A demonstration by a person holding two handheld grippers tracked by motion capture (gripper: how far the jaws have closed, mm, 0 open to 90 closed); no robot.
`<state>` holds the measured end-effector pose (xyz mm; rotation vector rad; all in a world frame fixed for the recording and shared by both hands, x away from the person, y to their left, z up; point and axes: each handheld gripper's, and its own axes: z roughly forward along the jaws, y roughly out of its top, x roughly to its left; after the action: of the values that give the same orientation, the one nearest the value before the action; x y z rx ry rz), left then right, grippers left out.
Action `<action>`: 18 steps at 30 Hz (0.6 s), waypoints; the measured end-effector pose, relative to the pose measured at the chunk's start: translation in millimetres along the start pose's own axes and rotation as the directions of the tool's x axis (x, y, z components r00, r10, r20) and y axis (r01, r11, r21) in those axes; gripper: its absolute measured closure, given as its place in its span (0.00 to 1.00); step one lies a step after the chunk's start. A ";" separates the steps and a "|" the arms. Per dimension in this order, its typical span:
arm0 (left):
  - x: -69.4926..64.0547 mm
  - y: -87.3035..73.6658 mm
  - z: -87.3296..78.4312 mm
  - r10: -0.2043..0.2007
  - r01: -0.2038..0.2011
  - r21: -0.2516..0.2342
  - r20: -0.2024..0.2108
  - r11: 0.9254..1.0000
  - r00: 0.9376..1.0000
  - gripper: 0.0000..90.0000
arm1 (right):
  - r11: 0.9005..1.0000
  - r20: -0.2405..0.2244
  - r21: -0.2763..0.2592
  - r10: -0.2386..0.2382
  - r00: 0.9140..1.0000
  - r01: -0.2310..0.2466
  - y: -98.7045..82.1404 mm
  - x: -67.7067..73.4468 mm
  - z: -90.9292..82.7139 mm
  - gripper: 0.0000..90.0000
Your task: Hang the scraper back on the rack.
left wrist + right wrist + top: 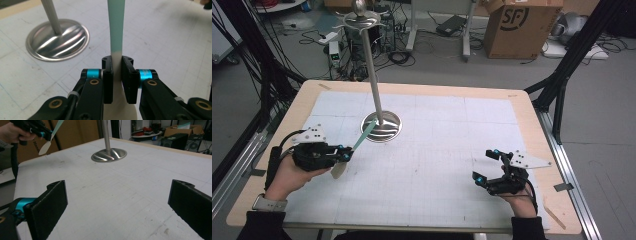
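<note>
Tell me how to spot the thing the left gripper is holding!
Find the metal stand on the white mat. Just left of its round base, the left gripper pinches a spatula. It is the one flat, thin thing there, mint green with a cream blade.

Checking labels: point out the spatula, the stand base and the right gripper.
spatula [116, 27], left gripper view, on its teal handle above the jaws.
stand base [387, 131], high view, on the bare steel disc beside the pole.
right gripper [117, 205], right gripper view, midway between its open jaws.
</note>
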<state>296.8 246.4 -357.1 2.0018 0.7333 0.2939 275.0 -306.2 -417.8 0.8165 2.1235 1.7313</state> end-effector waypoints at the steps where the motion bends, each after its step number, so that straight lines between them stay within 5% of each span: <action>1: 1.3 1.0 -1.9 -0.003 0.003 -0.015 -0.008 1.000 1.000 0.90 | 1.000 -0.001 0.001 0.001 1.000 -0.001 -0.1 -0.2 0.1 0.02; 9: 16.3 6.6 -17.5 -0.057 0.056 -0.114 -0.006 0.992 0.998 0.89 | 1.000 -0.001 0.005 0.003 1.000 -0.003 -0.3 0.7 0.7 0.02; 18: 25.2 23.7 -33.2 -0.037 0.027 -0.144 -0.065 0.989 0.997 0.89 | 1.000 0.001 0.000 -0.002 1.000 0.002 -0.1 0.6 0.2 0.02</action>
<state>309.8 276.3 -321.9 1.8502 0.7649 0.3865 274.6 -305.7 -417.9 0.8150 2.1226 1.7295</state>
